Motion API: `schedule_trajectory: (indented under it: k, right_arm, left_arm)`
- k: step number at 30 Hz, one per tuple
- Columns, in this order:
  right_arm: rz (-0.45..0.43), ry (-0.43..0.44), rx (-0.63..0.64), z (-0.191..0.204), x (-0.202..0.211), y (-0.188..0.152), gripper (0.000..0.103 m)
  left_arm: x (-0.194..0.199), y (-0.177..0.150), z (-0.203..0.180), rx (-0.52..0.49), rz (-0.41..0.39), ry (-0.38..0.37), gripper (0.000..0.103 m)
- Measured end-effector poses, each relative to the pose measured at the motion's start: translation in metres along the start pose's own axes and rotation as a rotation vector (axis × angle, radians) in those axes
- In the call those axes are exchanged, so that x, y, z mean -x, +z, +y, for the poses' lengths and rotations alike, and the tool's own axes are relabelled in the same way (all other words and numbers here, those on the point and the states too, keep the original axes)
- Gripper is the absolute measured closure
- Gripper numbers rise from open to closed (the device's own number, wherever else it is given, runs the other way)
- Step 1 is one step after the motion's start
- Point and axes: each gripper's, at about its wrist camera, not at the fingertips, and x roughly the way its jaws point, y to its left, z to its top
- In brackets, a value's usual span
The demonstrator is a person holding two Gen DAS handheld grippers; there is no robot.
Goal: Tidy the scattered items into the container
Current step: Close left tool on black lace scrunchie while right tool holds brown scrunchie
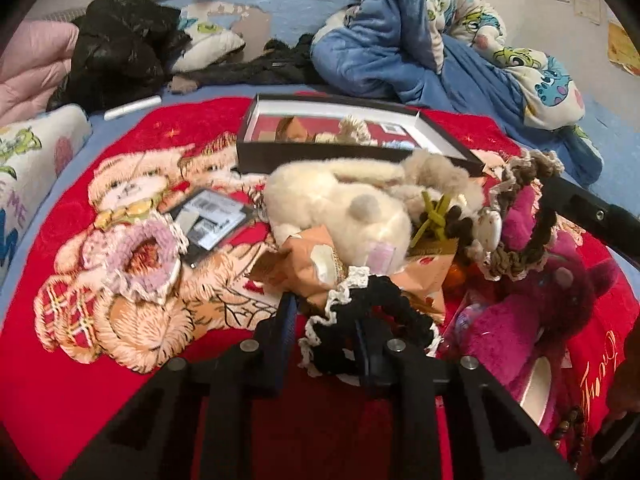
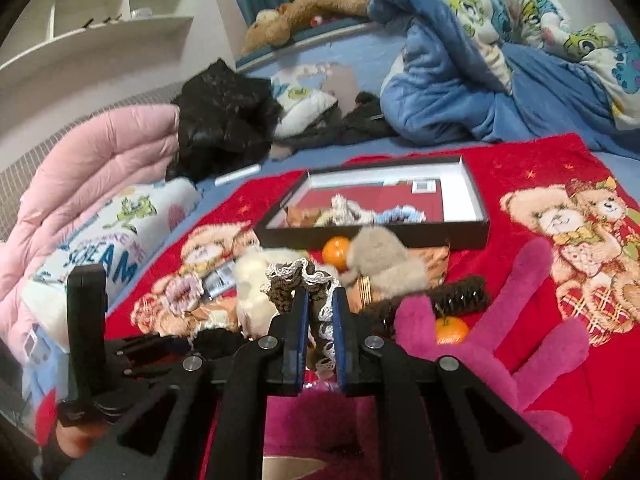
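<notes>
A black shallow box (image 1: 352, 148) (image 2: 376, 228) with a white inside lies open on the red blanket and holds a few small items. My left gripper (image 1: 326, 320) is closing around a black lace-edged scrunchie (image 1: 372, 312) in front of a cream plush toy (image 1: 340, 204). My right gripper (image 2: 320, 300) is shut on a brown lace-edged scrunchie (image 2: 296, 280), held above the pile; it also shows in the left wrist view (image 1: 520, 216). A pink scrunchie (image 1: 140, 256), two oranges (image 2: 336, 252) (image 2: 451, 330) and a grey furry item (image 2: 384, 264) lie scattered.
A magenta plush toy (image 1: 532, 320) (image 2: 500, 320) lies at the right of the pile. A dark card packet (image 1: 212, 220) lies left of the cream plush. A blue quilt (image 1: 420, 40), black clothes (image 1: 120, 48) and a pink duvet (image 2: 100, 168) lie behind.
</notes>
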Motion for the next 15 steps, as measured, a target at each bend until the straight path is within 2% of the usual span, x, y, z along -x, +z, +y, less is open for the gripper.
schedule_trajectory:
  k: [4, 15]
  right_arm:
    - [-0.008, 0.029, -0.023, -0.003, 0.002, 0.001, 0.091]
    - [-0.007, 0.043, -0.058, -0.008, 0.000, 0.000, 0.091]
  left_arm:
    - [0.009, 0.002, -0.004, -0.016, -0.023, 0.016, 0.076]
    - [0.025, 0.007, -0.005, -0.016, -0.076, -0.025, 0.076]
